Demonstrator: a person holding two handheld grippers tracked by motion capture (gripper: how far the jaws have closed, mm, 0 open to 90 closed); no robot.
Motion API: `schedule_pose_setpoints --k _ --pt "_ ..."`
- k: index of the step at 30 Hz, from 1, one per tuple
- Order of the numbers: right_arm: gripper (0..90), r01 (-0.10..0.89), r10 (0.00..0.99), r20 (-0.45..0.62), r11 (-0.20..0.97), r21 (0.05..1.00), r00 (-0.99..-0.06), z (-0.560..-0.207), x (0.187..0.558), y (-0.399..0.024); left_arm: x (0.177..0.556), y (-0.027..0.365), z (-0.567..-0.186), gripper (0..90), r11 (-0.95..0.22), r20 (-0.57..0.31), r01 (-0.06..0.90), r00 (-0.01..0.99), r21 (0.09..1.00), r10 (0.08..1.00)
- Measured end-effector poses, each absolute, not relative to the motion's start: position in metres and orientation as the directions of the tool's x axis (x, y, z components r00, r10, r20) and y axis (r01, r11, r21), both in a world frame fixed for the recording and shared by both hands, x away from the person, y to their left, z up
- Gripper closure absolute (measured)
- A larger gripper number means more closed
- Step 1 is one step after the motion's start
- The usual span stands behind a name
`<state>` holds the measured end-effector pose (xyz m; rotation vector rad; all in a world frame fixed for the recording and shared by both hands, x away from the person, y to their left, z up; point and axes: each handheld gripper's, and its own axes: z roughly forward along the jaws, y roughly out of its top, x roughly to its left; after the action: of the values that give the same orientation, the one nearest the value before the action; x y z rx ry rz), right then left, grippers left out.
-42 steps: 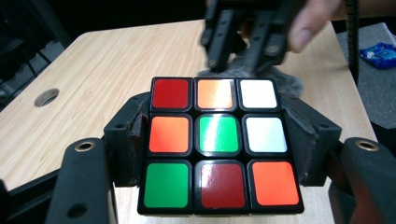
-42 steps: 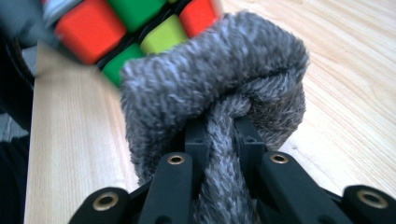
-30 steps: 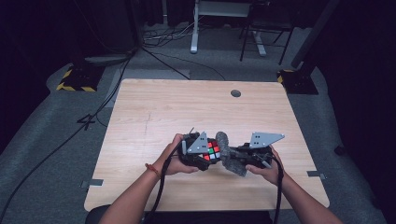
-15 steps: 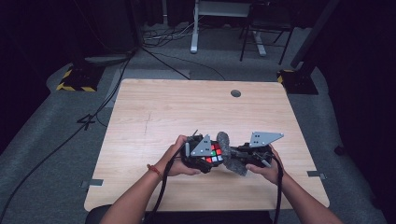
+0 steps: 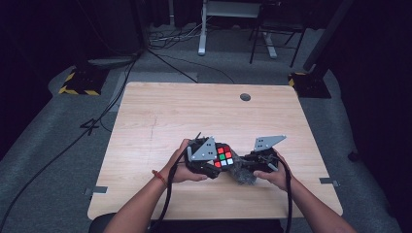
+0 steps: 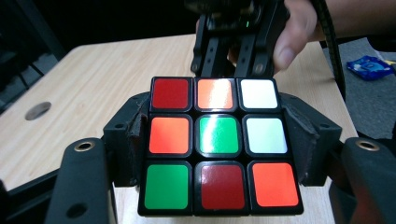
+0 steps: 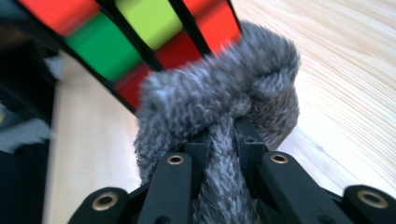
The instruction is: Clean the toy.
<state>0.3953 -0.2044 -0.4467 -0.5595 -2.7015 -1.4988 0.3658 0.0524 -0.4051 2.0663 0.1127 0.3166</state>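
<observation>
You pinched the puzzle cube (image 6: 218, 145) in the left tongs (image 5: 210, 156) at the counter's (image 5: 160, 116) 6 o'clock so the right tongs (image 5: 248, 167), clamped on grey cloth (image 7: 219, 107), could wipe it.

High view: the worktop (image 5: 194, 116) is evenly lit from above, while the surrounding floor and room fall off into near darkness; shadows under the hands are soft and short. Left gripper view: sharp focus, with white glare on the cube's (image 6: 218, 144) glossy green and orange stickers; the background is dim. Right gripper view: the cube and left edge are blurred, the grey cloth (image 7: 219, 107) soft, the wood bright, almost overexposed.
</observation>
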Motion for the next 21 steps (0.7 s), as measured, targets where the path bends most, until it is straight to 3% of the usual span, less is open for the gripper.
schedule_pose_setpoints --k 7,16,21 --pt "80.3 0.343 0.301 0.234 0.39 0.855 -0.925 -0.441 0.398 -0.216 0.37 0.054 -0.413 32.7 -0.543 0.182 -0.034 0.958 0.839 0.22" --pt "80.3 0.294 0.322 0.168 0.398 0.869 -0.932 -0.433 0.391 -0.215 0.369 0.044 -0.422 32.5 -0.66 0.262 -0.05 0.939 0.749 0.225" --pt "80.3 0.256 0.321 0.128 0.395 0.882 -0.938 -0.426 0.385 -0.214 0.37 0.043 -0.423 33.1 -0.657 0.25 -0.043 0.942 0.753 0.225"
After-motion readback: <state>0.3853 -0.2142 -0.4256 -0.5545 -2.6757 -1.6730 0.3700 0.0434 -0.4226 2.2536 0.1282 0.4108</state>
